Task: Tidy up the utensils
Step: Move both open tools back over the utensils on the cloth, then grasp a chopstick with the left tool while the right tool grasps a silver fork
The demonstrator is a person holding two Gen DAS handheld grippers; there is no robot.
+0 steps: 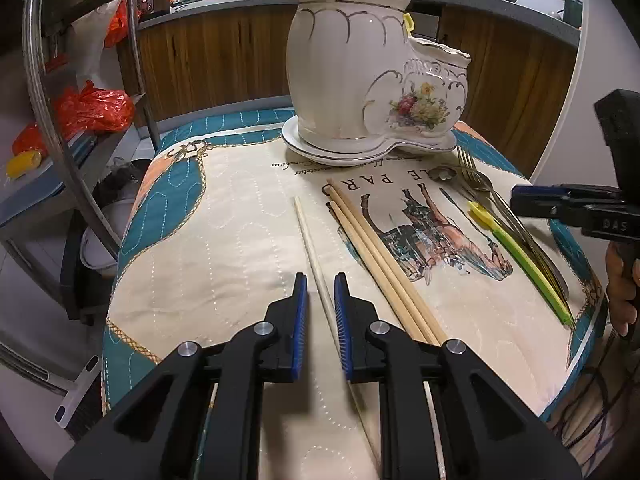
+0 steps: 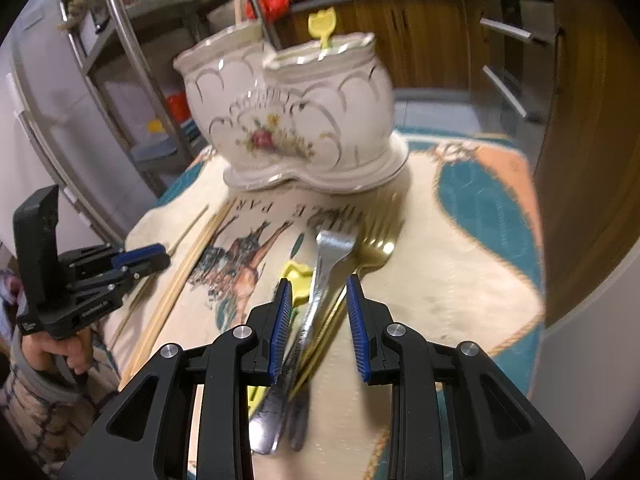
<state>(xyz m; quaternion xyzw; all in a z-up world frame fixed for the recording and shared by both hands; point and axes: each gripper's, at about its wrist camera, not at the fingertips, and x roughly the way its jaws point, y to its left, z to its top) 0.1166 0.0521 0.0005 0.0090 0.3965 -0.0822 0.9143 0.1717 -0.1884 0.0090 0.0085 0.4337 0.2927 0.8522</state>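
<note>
Quilted cream-and-teal cloth [image 1: 224, 216] covers your table. Your left hand-held gripper [image 1: 321, 286] hovers with its blue pads apart astride a pale single chopstick [image 1: 310, 240]. Right of it lie three tan wooden chopsticks [image 1: 376, 252], then a lime-green plastic utensil [image 1: 524, 260]. Your right hand-held gripper [image 2: 318, 292], jaws apart, straddles a silver metal fork [image 2: 324, 280] beside a gold fork [image 2: 374, 250]. Behind stands the white floral ceramic utensil holder [image 1: 360, 72].

White floral holder [image 1: 376, 76], horse-print cloth [image 1: 224, 216], lime-green utensil [image 1: 524, 260].
</note>
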